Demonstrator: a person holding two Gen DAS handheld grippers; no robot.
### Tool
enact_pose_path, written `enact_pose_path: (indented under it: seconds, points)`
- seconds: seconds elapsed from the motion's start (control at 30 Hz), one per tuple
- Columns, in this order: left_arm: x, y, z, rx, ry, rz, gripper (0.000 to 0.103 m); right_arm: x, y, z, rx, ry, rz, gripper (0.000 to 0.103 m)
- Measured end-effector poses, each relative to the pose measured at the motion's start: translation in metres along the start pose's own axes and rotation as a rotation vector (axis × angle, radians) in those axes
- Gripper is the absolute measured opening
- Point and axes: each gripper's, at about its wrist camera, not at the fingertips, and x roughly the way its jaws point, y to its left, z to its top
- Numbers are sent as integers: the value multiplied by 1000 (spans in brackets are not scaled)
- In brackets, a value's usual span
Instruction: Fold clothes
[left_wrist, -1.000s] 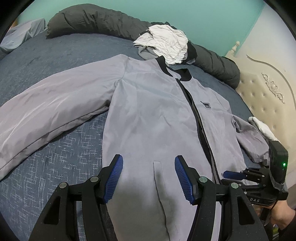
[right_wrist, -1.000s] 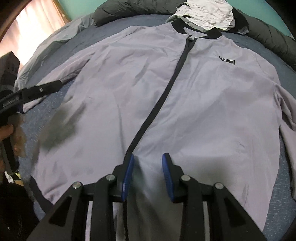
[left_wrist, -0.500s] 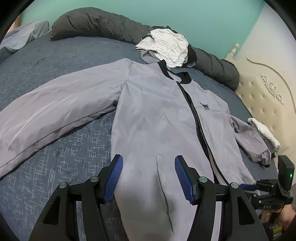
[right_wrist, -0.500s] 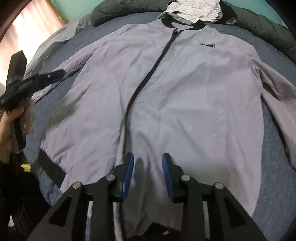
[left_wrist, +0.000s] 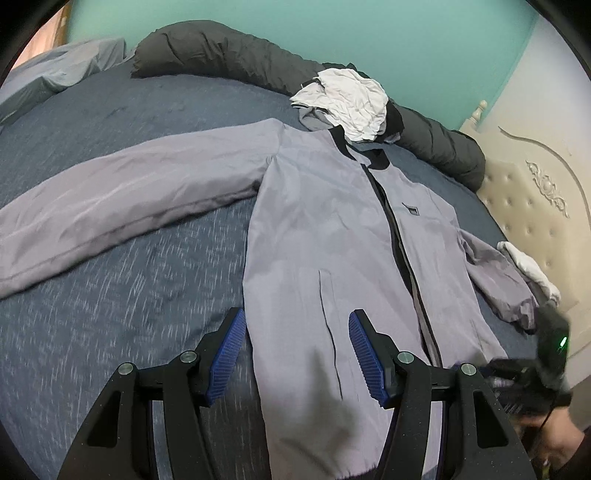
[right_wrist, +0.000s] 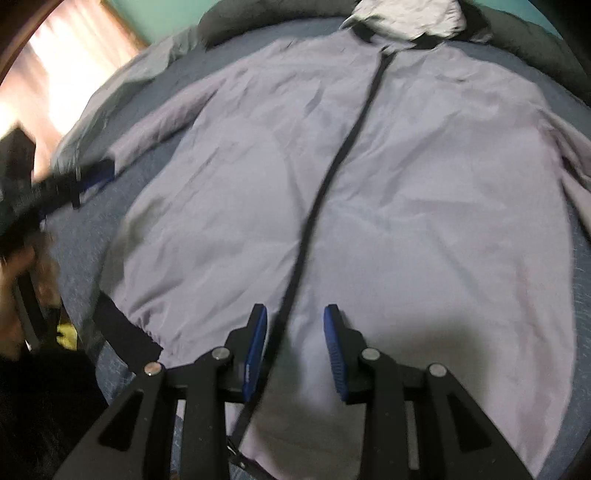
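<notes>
Left wrist: grey jacket (left_wrist: 332, 236) lies flat, front up, on the blue bed (left_wrist: 129, 295); one sleeve (left_wrist: 122, 203) stretched far out. Left gripper (left_wrist: 295, 354) released, empty, above the hem. Risk: a one-layer pinch drags the front panel.

Right wrist: right gripper (right_wrist: 295, 354) part-open, empty, straddling the zipper (right_wrist: 332, 173). Risk: slick fabric slipping, crooked fold.

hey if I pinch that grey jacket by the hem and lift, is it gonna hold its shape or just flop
The jacket will likely flop: it lies flat and wrinkled on the bed. Its faint sheen suggests thin fabric that may slip. The spread sleeve would probably trail behind.
</notes>
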Motion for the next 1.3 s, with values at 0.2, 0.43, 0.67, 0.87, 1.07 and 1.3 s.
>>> enact_pose_path:
  seconds: [0.2,0.43,0.67,0.87,1.07,1.3]
  points:
    - [5,-2,-6,15,13,9,62,-38,-44,-12,93,-52,-60,32]
    - [18,-4,-9,28,38,19,62,-9,-52,-16,110,22,-81,32]
    - [21,1,-8,21,47,16,62,-31,-77,-30,184,3,-11,32]
    - [20,2,-5,12,42,16,62,-92,-146,-52,345,-115,-80,49]
    - [23,0,-6,19,59,14,62,-96,-191,-91,519,-86,-22,49]
    - [19,0,3,1,92,-34,62,-80,-187,-104,552,-46,77,48]
